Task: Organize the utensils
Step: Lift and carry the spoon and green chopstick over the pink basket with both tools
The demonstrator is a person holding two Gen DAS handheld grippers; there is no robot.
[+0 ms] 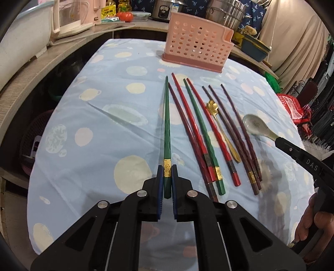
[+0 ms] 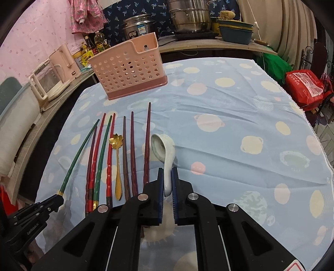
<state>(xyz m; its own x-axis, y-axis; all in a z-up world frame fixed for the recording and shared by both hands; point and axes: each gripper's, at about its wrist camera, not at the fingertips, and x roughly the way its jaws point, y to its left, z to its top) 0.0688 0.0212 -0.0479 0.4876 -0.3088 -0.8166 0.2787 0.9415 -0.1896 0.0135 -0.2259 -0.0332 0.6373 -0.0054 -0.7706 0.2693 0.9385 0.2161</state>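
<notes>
My left gripper (image 1: 167, 169) is shut on the gold-banded thick end of a green chopstick (image 1: 167, 125), whose tip points toward the pink perforated utensil holder (image 1: 198, 43) at the far end of the table. My right gripper (image 2: 167, 170) is shut on the handle of a white ceramic spoon (image 2: 161, 146), bowl end forward and lifted off the cloth. Between the two grippers, several red, green and brown chopsticks (image 2: 110, 158) and a gold flower-shaped spoon (image 2: 118, 162) lie in a row. The holder (image 2: 127, 70) stands upright; I see nothing inside it.
A blue cloth with pale circles (image 2: 229, 116) covers the table. A counter along the left and back holds a pink kettle (image 2: 52, 81), steel pots (image 2: 187, 16) and blue tubs (image 2: 235, 31). A red bag (image 2: 306, 87) sits past the table's right edge.
</notes>
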